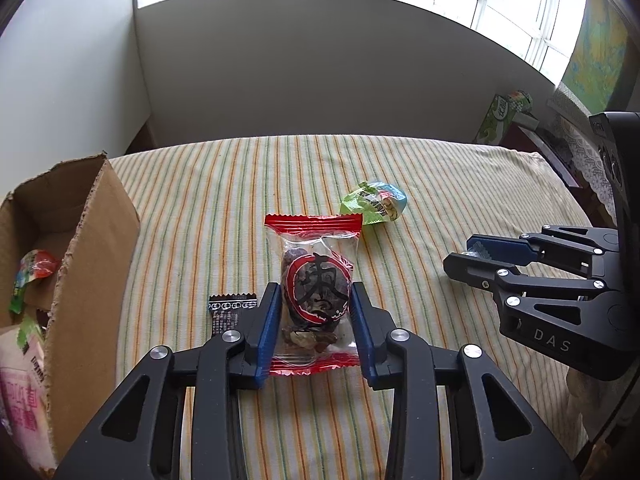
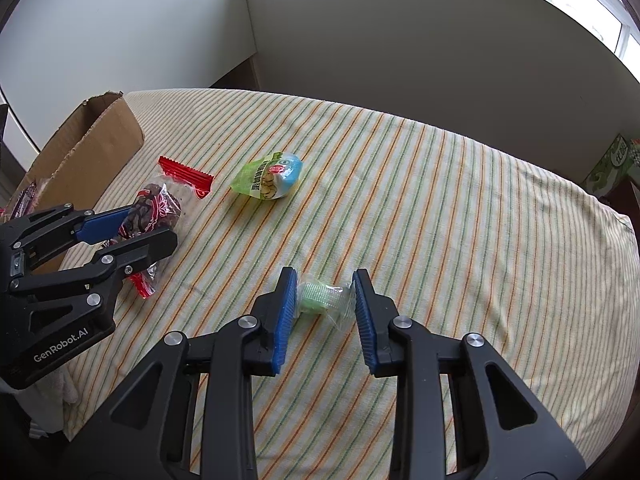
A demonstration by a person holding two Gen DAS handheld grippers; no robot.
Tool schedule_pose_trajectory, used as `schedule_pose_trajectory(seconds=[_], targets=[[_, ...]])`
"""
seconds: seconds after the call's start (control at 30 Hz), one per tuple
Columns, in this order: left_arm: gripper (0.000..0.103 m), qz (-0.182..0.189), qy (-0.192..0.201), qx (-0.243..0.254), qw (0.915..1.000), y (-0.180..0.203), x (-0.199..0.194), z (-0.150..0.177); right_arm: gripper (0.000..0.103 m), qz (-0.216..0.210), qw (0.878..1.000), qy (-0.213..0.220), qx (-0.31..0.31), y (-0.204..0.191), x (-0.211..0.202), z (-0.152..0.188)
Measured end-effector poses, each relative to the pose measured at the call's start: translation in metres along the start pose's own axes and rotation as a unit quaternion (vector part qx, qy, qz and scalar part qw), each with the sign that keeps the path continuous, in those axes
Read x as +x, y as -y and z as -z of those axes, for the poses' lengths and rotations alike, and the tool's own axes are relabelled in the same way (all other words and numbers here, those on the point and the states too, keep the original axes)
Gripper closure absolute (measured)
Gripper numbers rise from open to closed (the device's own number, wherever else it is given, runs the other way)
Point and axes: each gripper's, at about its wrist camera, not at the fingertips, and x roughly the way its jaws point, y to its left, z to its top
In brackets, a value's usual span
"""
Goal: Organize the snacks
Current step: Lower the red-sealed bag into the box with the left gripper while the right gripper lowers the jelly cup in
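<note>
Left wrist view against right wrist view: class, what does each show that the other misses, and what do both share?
Only the left wrist view shows the small black packet beside the left gripper, and the snacks inside the cardboard box.

Only the right wrist view shows the small green wrapped candy between the fingers of the right gripper.

Both show the red-ended date packet that the left gripper's fingers press on, the green and blue snack bag, the box and the striped cloth.
</note>
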Motion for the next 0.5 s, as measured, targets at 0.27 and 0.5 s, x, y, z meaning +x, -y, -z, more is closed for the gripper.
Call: schedule_pose_trajectory(seconds=[0.27, 0.5], targets=[[0.07, 0.018, 0.019, -0.008, 0.9996, -0.003, -0.031, 0.006, 0.073, 0.0, 1.0, 0.017, 0.005, -0.001, -0.033, 0.005], [0.07, 0.019, 0.045, -0.012, 0.9987, -0.012, -0.069, 0.009, 0.073, -0.009, 0.999, 0.042, -0.001, -0.019, -0.068, -0.001]])
